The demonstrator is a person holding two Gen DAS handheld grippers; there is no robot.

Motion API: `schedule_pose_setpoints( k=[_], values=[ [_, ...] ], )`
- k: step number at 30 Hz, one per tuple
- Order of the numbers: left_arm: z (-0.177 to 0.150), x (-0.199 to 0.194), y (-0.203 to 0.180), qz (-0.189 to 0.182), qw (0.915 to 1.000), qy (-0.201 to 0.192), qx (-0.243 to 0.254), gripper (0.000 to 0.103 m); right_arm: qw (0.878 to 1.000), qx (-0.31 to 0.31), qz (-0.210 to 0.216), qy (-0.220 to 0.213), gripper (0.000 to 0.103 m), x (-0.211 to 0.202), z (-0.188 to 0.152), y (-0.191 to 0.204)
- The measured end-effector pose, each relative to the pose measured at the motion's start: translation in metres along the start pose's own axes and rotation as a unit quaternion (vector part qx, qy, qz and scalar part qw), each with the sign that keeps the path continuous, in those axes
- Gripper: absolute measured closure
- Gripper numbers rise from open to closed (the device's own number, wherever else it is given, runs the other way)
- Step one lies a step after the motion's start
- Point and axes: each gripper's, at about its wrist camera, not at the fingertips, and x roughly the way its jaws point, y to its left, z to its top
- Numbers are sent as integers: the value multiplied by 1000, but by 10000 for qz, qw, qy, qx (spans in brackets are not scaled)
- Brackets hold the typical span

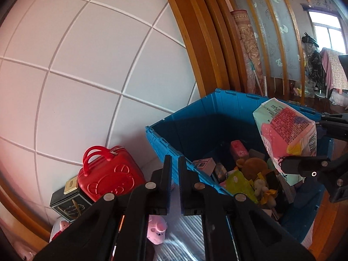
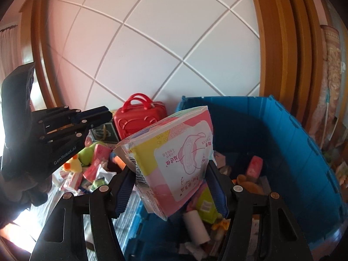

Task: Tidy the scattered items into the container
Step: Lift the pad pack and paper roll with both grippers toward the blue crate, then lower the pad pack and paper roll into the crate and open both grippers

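My right gripper (image 2: 171, 174) is shut on a pink, yellow and white plastic package (image 2: 174, 158), pads pressing its two sides. The package hangs above the open blue crate (image 2: 282, 117). In the left wrist view the same package (image 1: 285, 134) shows at the right between the right gripper's (image 1: 302, 142) black fingers, over the crate (image 1: 195, 119). My left gripper (image 1: 175, 174) is shut with nothing between its fingers, pointing at the crate's near left corner. From the right wrist view the left gripper (image 2: 108, 112) is at the left, beside the crate.
The crate holds a brown plush toy (image 1: 253, 167), pink boxes (image 2: 254, 165), a green packet (image 1: 237, 182) and a white roll (image 2: 195, 226). A red mini suitcase (image 1: 108, 174), a black box (image 1: 67, 202), a pink pig toy (image 1: 156, 230) and several loose items (image 2: 87, 163) lie left of it. A white panelled wall stands behind.
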Motion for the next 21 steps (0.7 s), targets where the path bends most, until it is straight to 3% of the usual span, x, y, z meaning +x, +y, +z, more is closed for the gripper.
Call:
schedule_pose_setpoints(
  k=[5,6,8,9,10,16,21],
  values=[
    [-1,12,-5,-110,9998,132,-28,97,9999,133,-103,15,40,-2,-2,-23],
    [-4,17,-4,-126,9996,237,-91,91,9998,153,-115,17,40,-3,-2,-26],
    [-12,25,-3,-205,9987,426,-205,57,9998,168,-134,26,40,-4,-4,-30],
    [-16,25,-4,-199,9987,425,-223,27,9997,171,-139,36,40,-4,-5,-32],
    [-19,21,-5,-192,9989,340,-247,12,9997,178,-140,51,40,-3,-6,-34],
    [-32,15,-11,-173,9991,360,-128,10,9996,180,-166,108,40,1,-4,-42],
    [-47,19,-2,-162,9978,556,-327,10,9990,201,-370,128,40,8,2,-54]
  ],
)
